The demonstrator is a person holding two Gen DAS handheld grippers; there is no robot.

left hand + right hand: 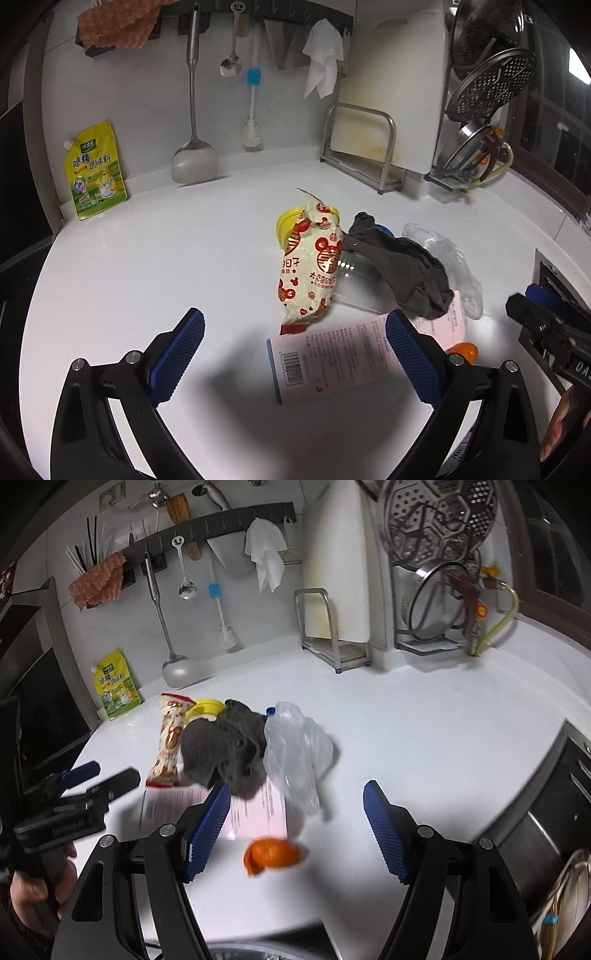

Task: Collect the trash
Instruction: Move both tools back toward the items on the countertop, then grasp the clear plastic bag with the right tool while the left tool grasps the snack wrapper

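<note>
A pile of trash lies on the white counter [147,258]: a red-and-white snack wrapper [310,266], a yellow lid [288,221], a grey cloth [402,269] over a clear bottle [358,288], a crumpled clear plastic bag [450,258], a pink printed box [332,358] and orange peel [463,350]. My left gripper [295,325] is open just short of the box and wrapper, holding nothing. In the right wrist view my right gripper [297,794] is open above the peel [273,854], at the near end of the bag [295,749]. Its left finger covers part of the pink box [255,812]. The left gripper [110,771] shows at the left there.
A yellow seasoning pouch [96,170] leans on the back wall under hanging utensils [192,110]. A cutting board in a metal rack [369,147] and a steamer rack [487,85] stand at the back right. A steel sink edge [546,812] borders the counter on the right.
</note>
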